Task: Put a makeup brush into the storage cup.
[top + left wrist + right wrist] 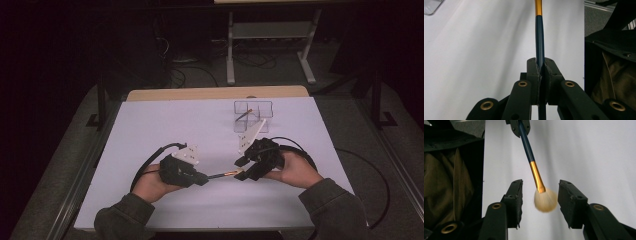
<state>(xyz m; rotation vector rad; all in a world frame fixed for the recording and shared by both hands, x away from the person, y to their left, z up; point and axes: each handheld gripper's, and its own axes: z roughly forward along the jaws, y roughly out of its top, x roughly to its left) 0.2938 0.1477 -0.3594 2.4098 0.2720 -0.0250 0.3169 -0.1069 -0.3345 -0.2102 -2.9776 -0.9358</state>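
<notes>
The left gripper [540, 72] pinches the brush [534, 170] tight over bare white table [150, 130]; the right gripper [540, 202] gapes around its fluffy tip, not touching.

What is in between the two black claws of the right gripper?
The fluffy head of the makeup brush sits between the right gripper's open jaws, touching neither, in the right gripper view. The left gripper clamps its dark handle.

Makeup brush [539, 42]: bristle head cut off by top edge in left gripper view, handle tail hidden between the clamped jaws; bristles [545, 200] motion-blurred in right gripper view; clear organizer [253, 115] contents too small to identify.
</notes>
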